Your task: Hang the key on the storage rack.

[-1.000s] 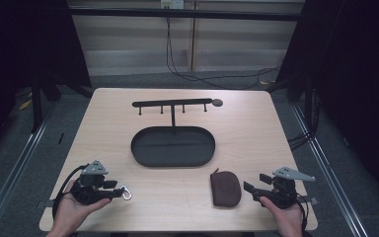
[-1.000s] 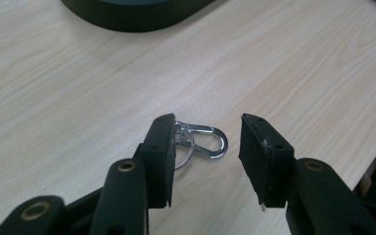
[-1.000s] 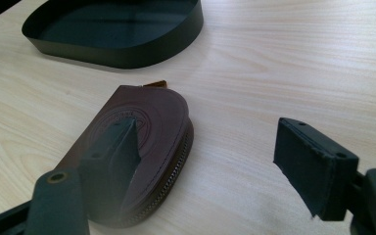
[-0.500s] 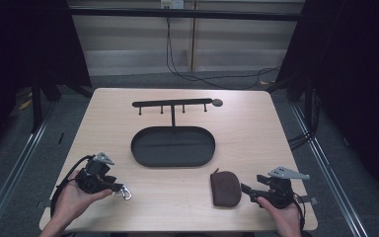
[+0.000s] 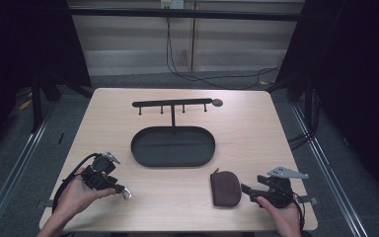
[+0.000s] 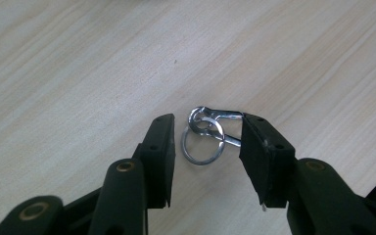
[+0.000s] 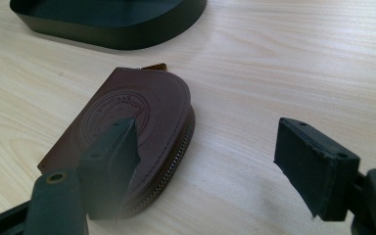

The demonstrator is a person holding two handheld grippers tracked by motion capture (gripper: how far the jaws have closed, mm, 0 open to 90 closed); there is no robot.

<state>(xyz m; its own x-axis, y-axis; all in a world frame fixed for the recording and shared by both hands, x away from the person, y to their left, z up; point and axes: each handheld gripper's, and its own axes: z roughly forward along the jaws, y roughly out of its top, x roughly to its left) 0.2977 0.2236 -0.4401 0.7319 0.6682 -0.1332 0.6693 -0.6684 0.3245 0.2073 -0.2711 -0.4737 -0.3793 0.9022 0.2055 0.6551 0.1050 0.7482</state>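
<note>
A silver key ring with a clip (image 6: 203,142) lies flat on the wooden table, at the front left in the high view (image 5: 126,194). My left gripper (image 6: 208,122) straddles it. Its jaws have just been opening, and the ring lies between them. The left pad stands clear of the ring and the right pad (image 6: 262,152) sits right beside the clip. In the high view the left gripper (image 5: 120,189) points right at the ring. A brown leather pouch (image 7: 142,107) lies at the front right (image 5: 225,187). My right gripper (image 7: 209,128) is open, its left jaw over the pouch's edge and its right jaw over bare wood.
A black oval tray (image 5: 172,148) sits mid-table, with its wall also in the right gripper view (image 7: 107,24). Behind it stands a black rack with several pegs (image 5: 172,103). The table's front edge runs close under both hands.
My left hand and gripper have shifted a little away from the table's near edge, toward the key ring. The ring, the pouch and the right gripper have stayed in place.
</note>
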